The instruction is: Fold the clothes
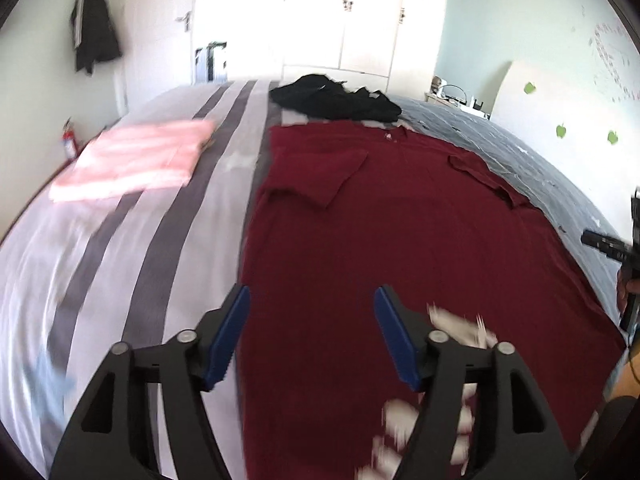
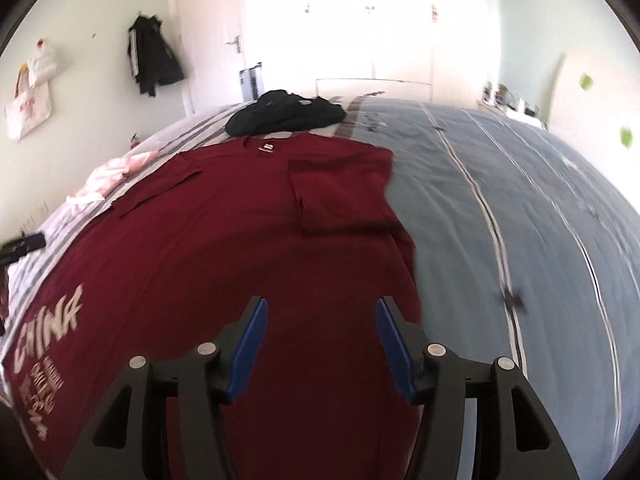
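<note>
A dark red T-shirt (image 1: 400,220) lies spread flat on the bed, both sleeves folded in over its body, white lettering near its hem. My left gripper (image 1: 312,300) hovers over the shirt's left edge near the hem, its blue pads apart with nothing between them. In the right wrist view the same T-shirt (image 2: 240,232) fills the middle, and my right gripper (image 2: 320,312) hangs open above its right side, holding nothing. The other gripper shows at the far edge of each view.
A folded pink garment (image 1: 136,160) rests on the striped bedcover (image 1: 120,260) to the left. A black pile of clothes (image 1: 336,98) lies past the shirt's collar. White wardrobe doors (image 1: 320,20) stand behind the bed, and a dark jacket (image 1: 94,36) hangs on the wall.
</note>
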Tool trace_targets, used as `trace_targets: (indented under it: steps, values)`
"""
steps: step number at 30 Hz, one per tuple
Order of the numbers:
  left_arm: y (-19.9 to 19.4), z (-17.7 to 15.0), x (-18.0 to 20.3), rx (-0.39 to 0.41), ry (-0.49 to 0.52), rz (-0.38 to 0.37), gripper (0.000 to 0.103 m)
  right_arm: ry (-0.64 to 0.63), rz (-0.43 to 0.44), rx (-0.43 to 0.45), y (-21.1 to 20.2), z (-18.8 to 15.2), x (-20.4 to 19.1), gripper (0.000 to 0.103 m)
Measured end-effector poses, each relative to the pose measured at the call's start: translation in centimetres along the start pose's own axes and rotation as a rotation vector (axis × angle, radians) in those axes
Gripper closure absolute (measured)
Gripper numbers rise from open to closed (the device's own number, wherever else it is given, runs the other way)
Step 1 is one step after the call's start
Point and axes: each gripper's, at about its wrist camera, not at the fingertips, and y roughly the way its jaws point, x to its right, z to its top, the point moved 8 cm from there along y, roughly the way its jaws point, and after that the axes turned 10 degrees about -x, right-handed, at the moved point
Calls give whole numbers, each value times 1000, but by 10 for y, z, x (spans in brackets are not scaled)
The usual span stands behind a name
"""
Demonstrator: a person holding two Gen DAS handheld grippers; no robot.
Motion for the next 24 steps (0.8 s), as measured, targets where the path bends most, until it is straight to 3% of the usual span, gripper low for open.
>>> trace_targets:
  steps: [9, 12, 20, 24]
  values:
    - [-37, -94, -19, -68, -90, 73, 38, 78, -27, -81, -37, -101, 21, 48]
    - [-46, -116, -17, -81, -122, 51, 38, 139, 5, -106, -44, -130, 28, 48]
    - [-50, -166, -10, -172, -117, 74, 38, 146, 36, -139, -64, -177, 18, 48]
    - [-52, -176, -9, -184, -110, 81, 38, 168, 63, -152, -71, -198, 20, 48]
